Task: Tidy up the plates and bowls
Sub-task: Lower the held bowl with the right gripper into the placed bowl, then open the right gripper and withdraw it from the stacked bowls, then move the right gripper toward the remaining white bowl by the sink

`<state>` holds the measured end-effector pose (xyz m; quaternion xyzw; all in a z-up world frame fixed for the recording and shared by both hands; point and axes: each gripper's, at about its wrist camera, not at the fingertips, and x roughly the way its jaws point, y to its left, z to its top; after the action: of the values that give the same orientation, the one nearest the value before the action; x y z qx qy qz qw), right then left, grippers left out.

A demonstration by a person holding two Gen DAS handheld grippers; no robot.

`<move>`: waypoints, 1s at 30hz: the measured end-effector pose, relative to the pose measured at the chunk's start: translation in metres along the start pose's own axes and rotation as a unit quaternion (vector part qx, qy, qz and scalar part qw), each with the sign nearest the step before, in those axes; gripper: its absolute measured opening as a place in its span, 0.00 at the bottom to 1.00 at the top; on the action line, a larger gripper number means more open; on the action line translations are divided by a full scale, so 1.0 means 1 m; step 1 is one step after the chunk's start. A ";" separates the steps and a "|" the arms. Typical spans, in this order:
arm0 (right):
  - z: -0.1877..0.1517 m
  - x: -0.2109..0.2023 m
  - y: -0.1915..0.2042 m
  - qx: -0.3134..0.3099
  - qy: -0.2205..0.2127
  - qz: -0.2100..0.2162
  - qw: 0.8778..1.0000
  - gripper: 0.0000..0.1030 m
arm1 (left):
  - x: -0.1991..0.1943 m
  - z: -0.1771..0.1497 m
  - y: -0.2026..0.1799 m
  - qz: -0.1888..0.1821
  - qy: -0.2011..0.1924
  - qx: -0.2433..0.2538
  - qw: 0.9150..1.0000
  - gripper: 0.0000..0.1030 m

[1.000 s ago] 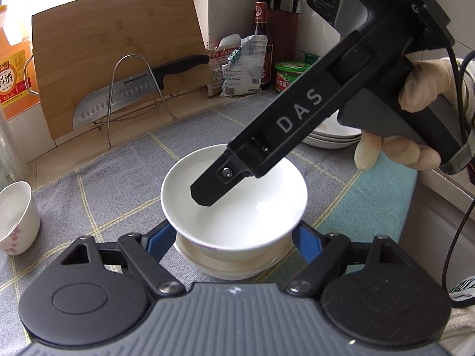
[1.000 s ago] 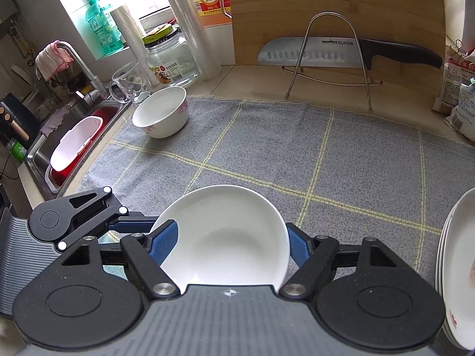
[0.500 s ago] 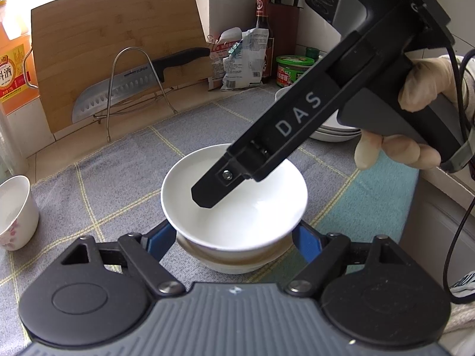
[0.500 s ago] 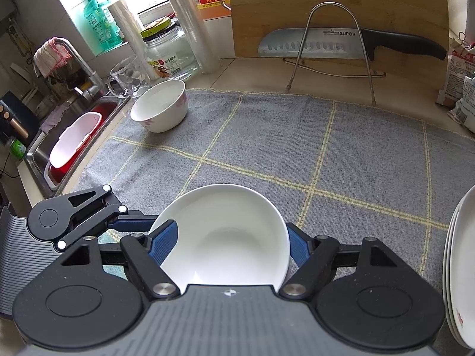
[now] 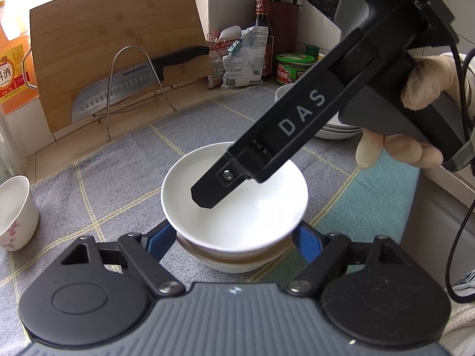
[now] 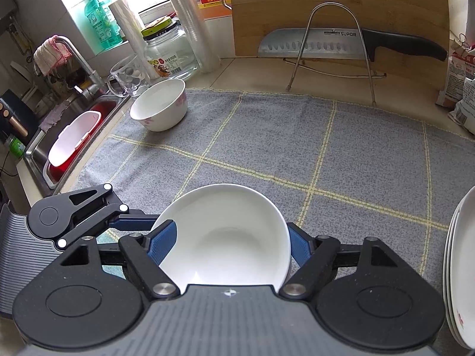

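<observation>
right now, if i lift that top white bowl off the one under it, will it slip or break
The top bowl looks glazed and glossy, so it is probably slippery against the blue pads. It looks like rigid ceramic, likely to chip if it knocks the lower bowl. It sits nested, so it should lift straight up without tipping.

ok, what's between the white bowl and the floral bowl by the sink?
Only bare grey mat between the white bowl and floral bowl, clearest in the right wrist view.
</observation>
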<state>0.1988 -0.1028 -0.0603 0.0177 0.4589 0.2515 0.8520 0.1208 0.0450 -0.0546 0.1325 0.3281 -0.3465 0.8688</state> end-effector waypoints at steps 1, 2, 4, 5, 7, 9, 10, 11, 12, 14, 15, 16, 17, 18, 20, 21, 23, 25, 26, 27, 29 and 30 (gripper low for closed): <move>0.000 -0.001 0.000 0.000 0.000 0.000 1.000 0.81 | 0.000 0.000 0.000 0.001 0.000 0.000 1.000 0.83; 0.000 0.000 0.000 0.000 0.000 0.000 1.000 0.81 | 0.001 0.000 0.000 0.002 0.000 0.000 1.000 0.83; 0.000 0.000 0.000 -0.001 0.000 -0.004 1.000 0.85 | -0.001 -0.001 0.001 -0.003 -0.005 -0.003 1.000 0.90; 0.000 -0.001 0.000 -0.001 0.000 -0.006 1.000 0.87 | -0.003 -0.001 0.001 -0.005 -0.009 -0.005 1.000 0.90; 0.000 -0.003 -0.001 0.002 -0.006 -0.002 1.000 0.94 | -0.005 -0.001 0.001 -0.007 -0.010 -0.004 1.000 0.91; 0.000 -0.005 -0.001 -0.001 -0.014 -0.005 1.000 0.98 | -0.006 -0.003 0.002 -0.008 -0.007 -0.004 1.000 0.91; 0.001 -0.007 0.000 -0.002 -0.018 -0.009 1.000 1.00 | -0.006 -0.004 0.002 -0.010 -0.006 -0.005 1.000 0.91; 0.001 -0.008 0.000 -0.003 -0.021 -0.012 1.000 1.00 | -0.007 -0.005 0.002 -0.011 -0.005 -0.007 1.000 0.91; 0.001 -0.009 0.000 -0.004 -0.023 -0.014 1.000 1.00 | -0.008 -0.005 0.002 -0.011 -0.004 -0.007 1.000 0.91; 0.002 -0.011 -0.001 -0.004 -0.028 -0.019 0.999 1.00 | -0.010 -0.007 0.001 -0.010 -0.003 -0.007 1.000 0.91; 0.002 -0.011 0.000 -0.005 -0.029 -0.021 0.999 1.00 | -0.011 -0.007 0.001 -0.009 -0.002 -0.008 1.000 0.91; 0.001 -0.011 0.000 -0.006 -0.031 -0.024 0.999 1.00 | -0.013 -0.008 0.002 -0.008 -0.002 -0.010 1.000 0.91; 0.001 -0.011 0.001 -0.007 -0.032 -0.027 0.999 1.00 | -0.015 -0.008 0.002 -0.007 -0.003 -0.012 1.000 0.91; 0.001 -0.012 0.002 -0.010 -0.034 -0.031 0.999 1.00 | -0.018 -0.009 0.003 -0.005 -0.004 -0.014 1.000 0.91; 0.001 -0.013 0.006 -0.020 -0.039 -0.038 0.998 1.00 | -0.022 -0.009 0.006 -0.001 -0.006 -0.020 1.000 0.92; 0.001 -0.014 0.009 -0.026 -0.042 -0.042 0.998 1.00 | -0.025 -0.010 0.008 0.001 -0.008 -0.024 1.000 0.91; 0.003 -0.014 0.013 -0.038 -0.046 -0.047 0.997 1.00 | -0.031 -0.011 0.014 0.006 -0.010 -0.037 0.999 0.91; 0.005 -0.014 0.017 -0.050 -0.050 -0.048 0.996 1.00 | -0.035 -0.014 0.018 0.020 -0.010 -0.044 0.999 0.92; 0.007 -0.014 0.019 -0.055 -0.051 -0.048 0.996 1.00 | -0.037 -0.016 0.022 0.028 -0.009 -0.048 0.998 0.92; 0.008 -0.013 0.022 -0.062 -0.052 -0.049 0.996 1.00 | -0.038 -0.017 0.025 0.034 -0.008 -0.053 0.998 0.92; 0.012 -0.012 0.026 -0.074 -0.053 -0.049 0.995 1.00 | -0.040 -0.022 0.034 0.051 -0.006 -0.069 0.996 0.92; 0.013 -0.011 0.028 -0.078 -0.053 -0.049 0.994 1.00 | -0.041 -0.023 0.038 0.059 -0.004 -0.076 0.995 0.92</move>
<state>0.1927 -0.0804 -0.0371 -0.0575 0.3924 0.2433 0.8852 0.1131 0.1044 -0.0445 0.0838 0.3413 -0.2695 0.8966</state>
